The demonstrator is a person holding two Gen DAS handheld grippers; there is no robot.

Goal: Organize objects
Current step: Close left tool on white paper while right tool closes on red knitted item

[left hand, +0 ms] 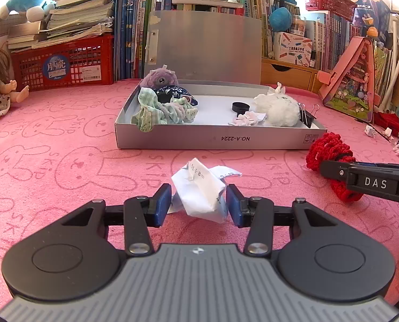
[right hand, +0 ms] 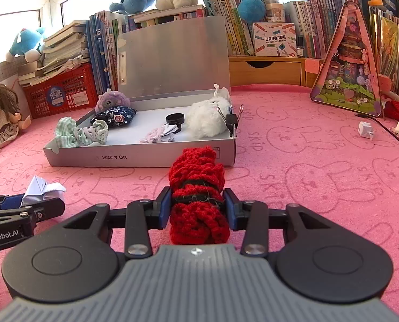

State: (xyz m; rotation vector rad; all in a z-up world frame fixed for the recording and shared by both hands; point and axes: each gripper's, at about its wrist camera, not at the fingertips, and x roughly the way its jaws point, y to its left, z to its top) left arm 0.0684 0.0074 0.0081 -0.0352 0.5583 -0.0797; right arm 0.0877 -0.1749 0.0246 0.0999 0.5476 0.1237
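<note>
The left tool point(left hand: 198, 205) is closed on a crumpled wad of white paper point(left hand: 199, 187) printed with sums; both blue pads press its creased sides. The paper rests on the pink terry cloth point(left hand: 65, 166), a nubby fabric stamped with rabbit outlines, in front of the box point(left hand: 215, 139).

The right tool point(right hand: 196, 209) is clamped on a roll of chunky red crochet point(right hand: 196, 187), bound round the middle by a black yarn band; its pads squeeze the roll at that band. The roll points towards the box's near right corner and lies on the cloth.

The box is shallow grey card, rectangular, with its flat lid standing upright behind. Inside, at the left, sit a fuzzy purple plush point(left hand: 159, 79), a dark blue printed pouch point(left hand: 172, 94) and rumpled green checked cloth point(left hand: 156, 110). At the right lie a fluffy white plush point(left hand: 277, 110), a round black cap point(left hand: 241, 106) and a black binder clip point(left hand: 308, 116) on the right wall.

A red plastic lattice crate point(left hand: 65, 64) stands far left, under stacked books.
</note>
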